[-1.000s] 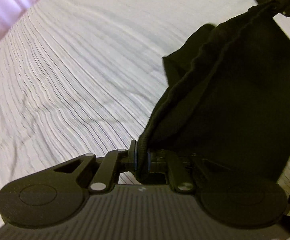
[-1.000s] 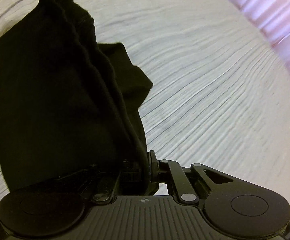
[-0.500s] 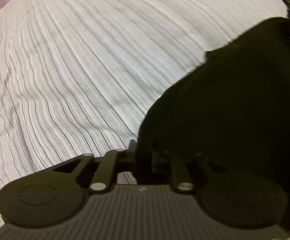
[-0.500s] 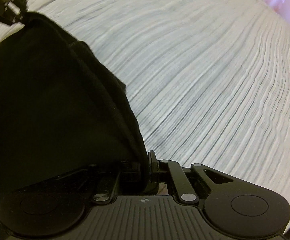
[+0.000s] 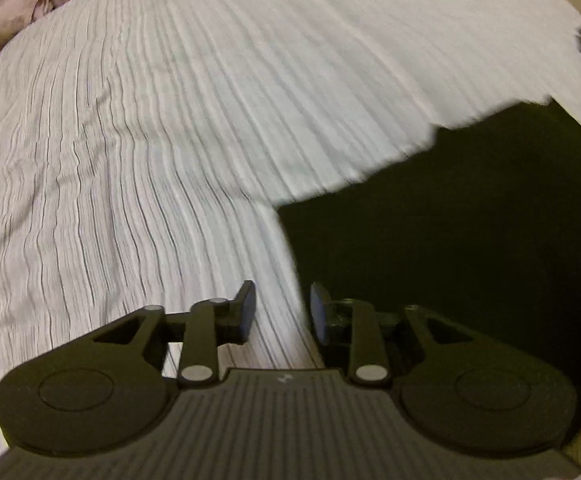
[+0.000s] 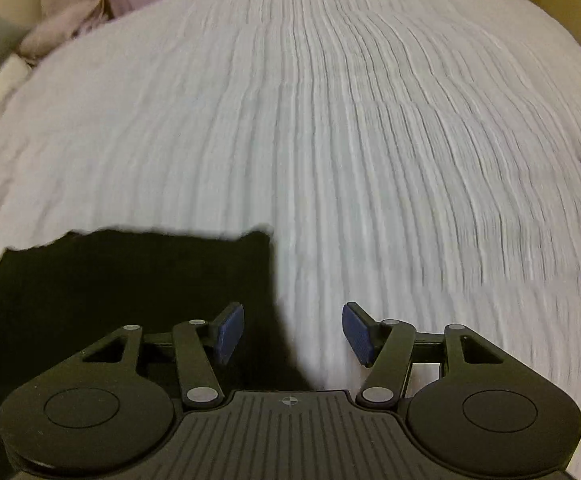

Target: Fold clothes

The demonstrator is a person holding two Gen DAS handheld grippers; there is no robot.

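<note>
Both the left gripper (image 5: 281, 310) and right gripper (image 6: 292, 334) are parted and empty, the flat black cloth garment (image 5: 470, 248) lying released on the white ribbed bedspread (image 5: 210, 140) beside their fingers.

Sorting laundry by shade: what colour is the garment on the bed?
Black garment, plain; clearest in the left wrist view.

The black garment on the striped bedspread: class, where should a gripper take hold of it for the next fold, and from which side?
Take the black garment at its far right corner, coming in from the bare bedspread on its right. It lies flat, and that corner is a free edge a jaw could probably slide under. Both the right gripper and the left gripper are open.
</note>
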